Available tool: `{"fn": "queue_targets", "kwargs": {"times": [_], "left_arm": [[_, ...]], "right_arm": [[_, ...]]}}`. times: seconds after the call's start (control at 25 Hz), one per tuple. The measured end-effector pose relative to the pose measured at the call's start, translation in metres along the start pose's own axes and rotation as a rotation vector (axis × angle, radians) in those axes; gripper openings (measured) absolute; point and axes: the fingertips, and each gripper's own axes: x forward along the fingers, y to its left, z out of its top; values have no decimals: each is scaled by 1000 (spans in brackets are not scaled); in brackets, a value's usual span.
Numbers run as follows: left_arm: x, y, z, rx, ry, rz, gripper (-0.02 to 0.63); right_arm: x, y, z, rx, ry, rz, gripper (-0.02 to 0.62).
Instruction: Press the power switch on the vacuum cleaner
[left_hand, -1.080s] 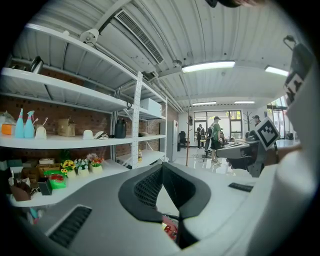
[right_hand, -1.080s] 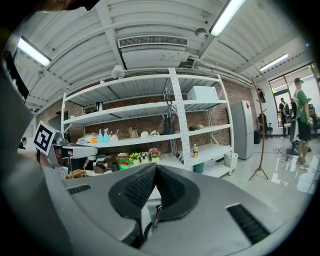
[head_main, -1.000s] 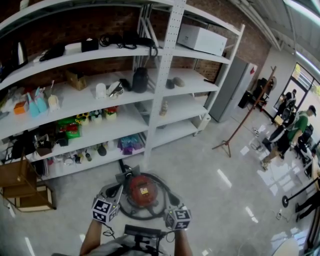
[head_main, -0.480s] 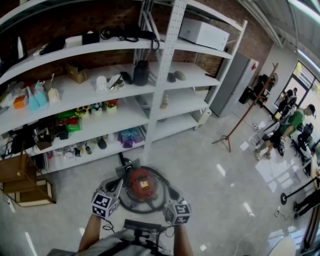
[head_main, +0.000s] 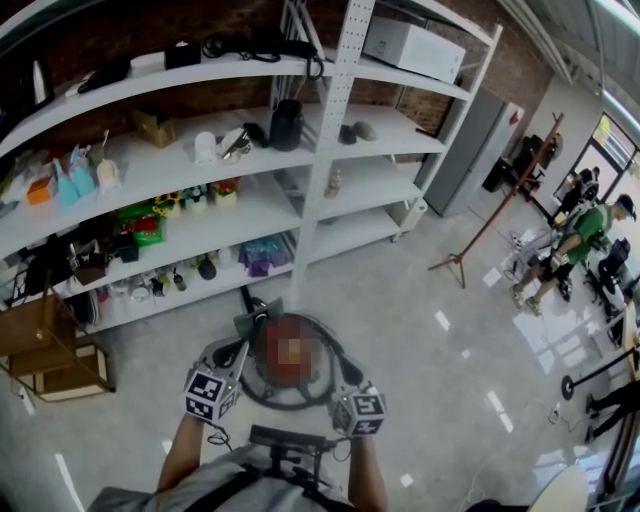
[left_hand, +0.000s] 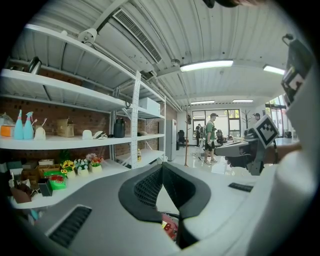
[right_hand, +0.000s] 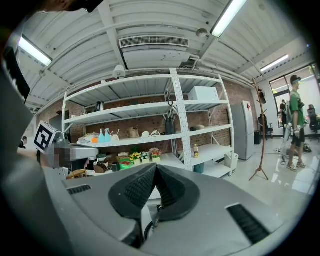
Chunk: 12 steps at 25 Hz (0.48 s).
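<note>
A red canister vacuum cleaner (head_main: 262, 360) sits on the grey floor in front of the shelves, with its black hose (head_main: 285, 402) looped around it; a mosaic patch covers its top. My left gripper (head_main: 236, 352) hovers at its left side and my right gripper (head_main: 343, 370) at its right, both above the floor. A sliver of the red body (left_hand: 170, 229) shows below the left pads (left_hand: 150, 189), which meet at their tips. The right pads (right_hand: 139, 186) also touch, with nothing held. No switch can be made out.
White shelving (head_main: 330, 120) full of bottles, boxes and toys stands just behind the vacuum. Brown cartons (head_main: 45, 365) sit on the floor at the left. A wooden coat stand (head_main: 490, 225) and people (head_main: 570, 250) are off to the right.
The vacuum sits slightly higher in the head view than before; both grippers keep about the same places beside it. The people at the right have shifted a little.
</note>
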Motion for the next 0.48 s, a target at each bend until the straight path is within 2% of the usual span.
{"fn": "queue_targets", "kwargs": {"times": [0.48], "left_arm": [[-6, 4, 1, -8, 3, 13, 6]], "right_arm": [[-1, 4, -3, 1, 15, 13, 11]]}}
